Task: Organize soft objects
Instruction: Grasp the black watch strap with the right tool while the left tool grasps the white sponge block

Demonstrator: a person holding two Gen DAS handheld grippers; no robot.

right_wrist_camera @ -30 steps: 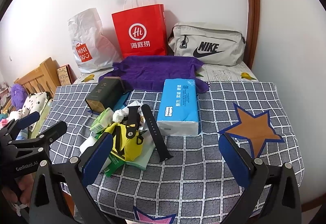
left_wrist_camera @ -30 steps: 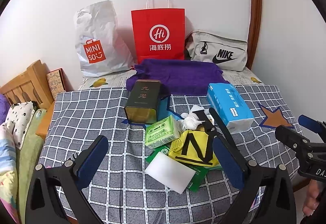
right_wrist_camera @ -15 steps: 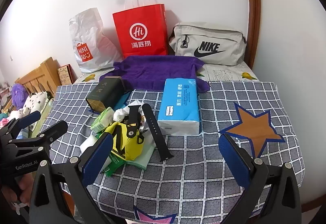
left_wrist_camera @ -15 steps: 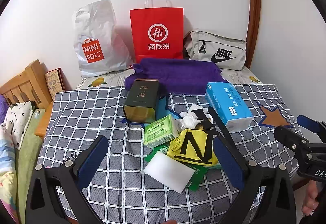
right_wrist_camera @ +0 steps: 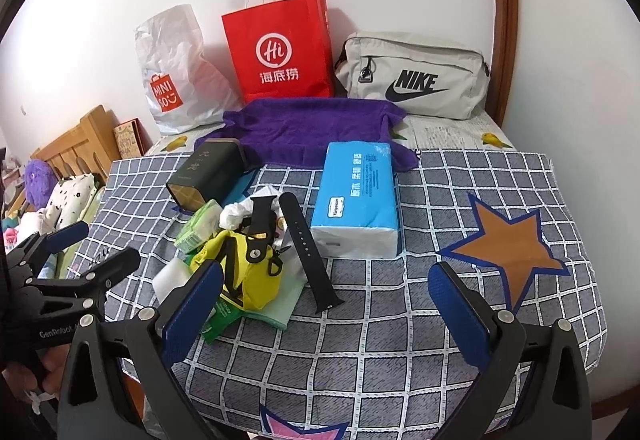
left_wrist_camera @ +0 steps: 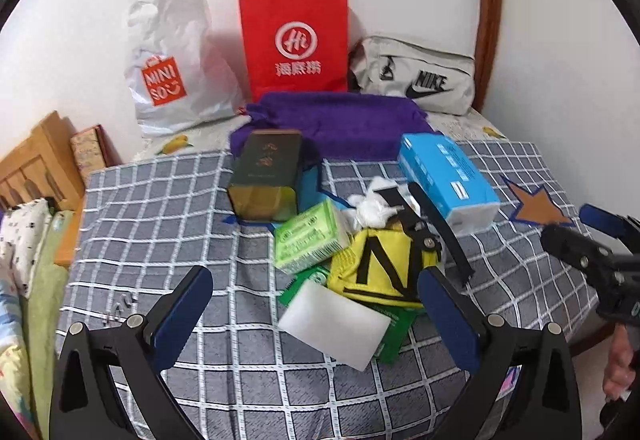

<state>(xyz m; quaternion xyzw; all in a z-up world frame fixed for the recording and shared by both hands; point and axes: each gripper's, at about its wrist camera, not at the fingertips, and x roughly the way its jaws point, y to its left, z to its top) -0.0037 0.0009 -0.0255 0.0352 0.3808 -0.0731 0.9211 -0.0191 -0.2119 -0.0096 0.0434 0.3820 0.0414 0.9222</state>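
A pile lies mid-table on the checked cloth: a yellow pouch [left_wrist_camera: 380,264] [right_wrist_camera: 248,272], a white sponge block [left_wrist_camera: 334,324], a green tissue pack [left_wrist_camera: 310,238], crumpled white tissue [left_wrist_camera: 370,205], a black watch strap [right_wrist_camera: 310,252]. A blue tissue pack [left_wrist_camera: 446,179] [right_wrist_camera: 358,199] lies to the right, a purple towel [left_wrist_camera: 340,121] [right_wrist_camera: 316,127] behind. My left gripper [left_wrist_camera: 316,320] is open and empty, hovering just before the pile. My right gripper [right_wrist_camera: 326,314] is open and empty, right of the pile.
A dark green tin [left_wrist_camera: 266,175] stands left of the pile. A MINISO bag [left_wrist_camera: 172,63], a red paper bag [left_wrist_camera: 294,39] and a grey Nike bag [left_wrist_camera: 416,79] line the wall. An orange star mark [right_wrist_camera: 510,248] is at right. A wooden bed frame [left_wrist_camera: 32,167] is left.
Both grippers have shifted only slightly; the left wrist view has edged closer to the pile. Nothing on the table moved.
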